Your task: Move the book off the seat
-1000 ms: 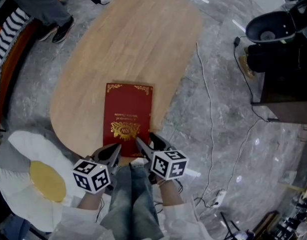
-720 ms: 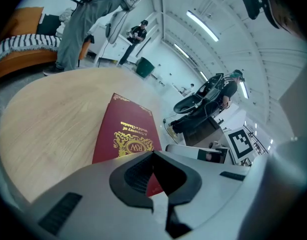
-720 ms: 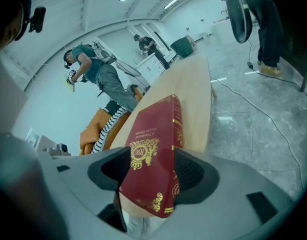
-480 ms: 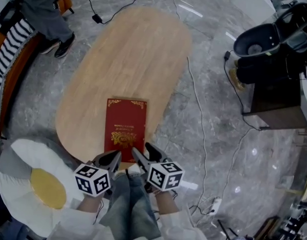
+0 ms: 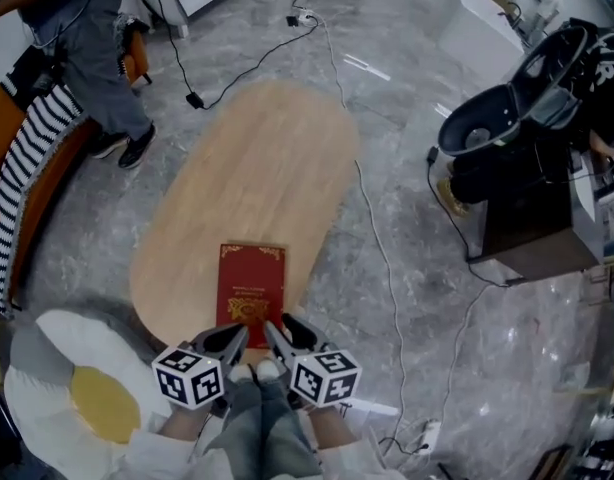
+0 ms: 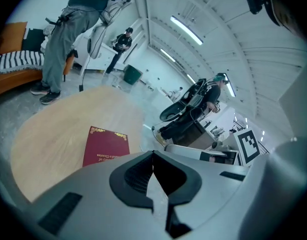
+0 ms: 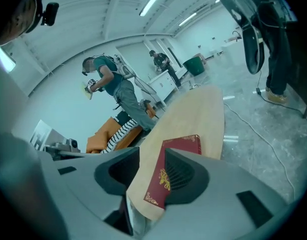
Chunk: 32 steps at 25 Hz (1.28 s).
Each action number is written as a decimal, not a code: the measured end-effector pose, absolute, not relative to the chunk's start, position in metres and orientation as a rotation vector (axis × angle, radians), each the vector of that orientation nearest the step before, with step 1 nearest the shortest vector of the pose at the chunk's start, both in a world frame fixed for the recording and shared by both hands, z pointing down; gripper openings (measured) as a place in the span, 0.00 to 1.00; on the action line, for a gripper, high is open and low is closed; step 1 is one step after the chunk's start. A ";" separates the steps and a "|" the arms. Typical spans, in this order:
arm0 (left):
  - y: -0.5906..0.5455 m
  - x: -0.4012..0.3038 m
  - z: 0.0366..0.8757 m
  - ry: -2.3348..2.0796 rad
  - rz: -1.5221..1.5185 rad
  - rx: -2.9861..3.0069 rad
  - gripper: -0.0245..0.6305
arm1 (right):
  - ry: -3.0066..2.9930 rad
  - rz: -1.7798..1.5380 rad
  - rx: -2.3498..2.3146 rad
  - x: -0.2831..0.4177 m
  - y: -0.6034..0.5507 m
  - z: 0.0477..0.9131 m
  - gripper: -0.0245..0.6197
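The red book [image 5: 251, 281] with gold print lies flat at the near end of the oval wooden table [image 5: 257, 158]. Both grippers hover above and nearer than it, apart from it, in front of the person's legs. My left gripper [image 5: 237, 333] has its jaws together with nothing in them; its own view shows the book [image 6: 106, 146] below on the table [image 6: 58, 129]. My right gripper [image 5: 279, 321] stands open and empty; its jaws have just been closing. Between its jaws [image 7: 152, 156] the book [image 7: 182, 145] shows far below.
A white egg-shaped cushion [image 5: 57, 368] with a yellow centre lies at the lower left. A person [image 5: 87, 28] stands by an orange sofa [image 5: 27, 168] at upper left. A black chair and dark cabinet [image 5: 507, 148] stand right; a cable [image 5: 387, 258] runs over the grey floor.
Both grippers have risen away from the book, which stays on the table and looks smaller. The right jaws stand closer together than before.
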<state>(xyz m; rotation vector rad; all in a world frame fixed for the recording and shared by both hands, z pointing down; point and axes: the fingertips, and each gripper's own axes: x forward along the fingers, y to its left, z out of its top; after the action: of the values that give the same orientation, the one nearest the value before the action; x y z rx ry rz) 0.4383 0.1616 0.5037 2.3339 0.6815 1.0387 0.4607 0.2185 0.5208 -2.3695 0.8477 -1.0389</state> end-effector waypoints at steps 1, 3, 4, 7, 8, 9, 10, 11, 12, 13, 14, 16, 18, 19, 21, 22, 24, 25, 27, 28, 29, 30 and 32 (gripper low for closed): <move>0.161 0.437 0.491 0.683 1.026 2.335 0.05 | 0.860 -1.034 -2.380 0.458 0.218 0.508 0.28; 0.159 0.438 0.467 0.689 1.002 2.348 0.05 | 0.885 -1.015 -2.396 0.456 0.214 0.484 0.24; 0.157 0.439 0.456 0.692 0.987 2.357 0.05 | 0.896 -1.003 -2.402 0.457 0.211 0.474 0.23; 0.156 0.439 0.425 0.688 0.948 2.373 0.05 | 0.916 -0.968 -2.414 0.456 0.205 0.442 0.21; 0.157 0.436 0.415 0.687 0.937 2.375 0.05 | 0.923 -0.957 -2.420 0.453 0.205 0.431 0.19; 0.159 0.433 0.406 0.689 0.925 2.378 0.05 | 0.936 -0.944 -2.428 0.450 0.205 0.421 0.15; 0.160 0.432 0.398 0.694 0.910 2.386 0.05 | 0.956 -0.926 -2.439 0.449 0.203 0.412 0.13; 0.160 0.432 0.390 0.700 0.893 2.398 0.05 | 0.980 -0.907 -2.447 0.450 0.202 0.402 0.12; 0.159 0.434 0.382 0.705 0.878 2.411 0.05 | 1.002 -0.888 -2.453 0.452 0.200 0.392 0.11; 0.158 0.434 0.372 0.707 0.866 2.420 0.05 | 1.019 -0.873 -2.457 0.452 0.200 0.381 0.10; 0.158 0.432 0.362 0.707 0.857 2.425 0.05 | 1.030 -0.861 -2.460 0.451 0.200 0.369 0.10; 0.158 0.427 0.345 0.710 0.842 2.435 0.05 | 1.044 -0.834 -2.464 0.445 0.202 0.346 0.10; 0.161 0.420 0.333 0.721 0.828 2.453 0.05 | 1.061 -0.803 -2.466 0.438 0.204 0.326 0.09; 0.162 0.417 0.328 0.728 0.823 2.463 0.05 | 1.071 -0.792 -2.466 0.434 0.204 0.318 0.09; 0.163 0.412 0.320 0.741 0.814 2.475 0.05 | 1.099 -0.776 -2.457 0.428 0.202 0.305 0.09; 0.163 0.410 0.317 0.748 0.814 2.477 0.05 | 1.119 -0.767 -2.448 0.425 0.199 0.299 0.08; 0.162 0.403 0.309 0.760 0.816 2.472 0.05 | 1.157 -0.751 -2.423 0.416 0.194 0.290 0.08; 0.162 0.400 0.304 0.763 0.809 2.472 0.05 | 1.172 -0.746 -2.416 0.412 0.192 0.287 0.08; 0.161 0.396 0.294 0.767 0.778 2.481 0.05 | 1.195 -0.738 -2.413 0.404 0.189 0.282 0.08; 0.162 0.395 0.288 0.769 0.762 2.483 0.05 | 1.205 -0.733 -2.413 0.400 0.188 0.278 0.08; 0.163 0.395 0.283 0.773 0.746 2.484 0.05 | 1.214 -0.725 -2.416 0.397 0.187 0.274 0.08; 0.164 0.395 0.278 0.777 0.734 2.486 0.05 | 1.222 -0.714 -2.423 0.394 0.187 0.269 0.08; 0.164 0.393 0.270 0.786 0.724 2.497 0.05 | 1.224 -0.687 -2.440 0.389 0.186 0.261 0.08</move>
<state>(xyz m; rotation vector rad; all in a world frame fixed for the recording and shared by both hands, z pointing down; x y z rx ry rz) 0.3935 0.1636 0.2701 2.4965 0.7859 0.7244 0.3887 0.1858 0.2614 -2.4401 1.2236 -0.6870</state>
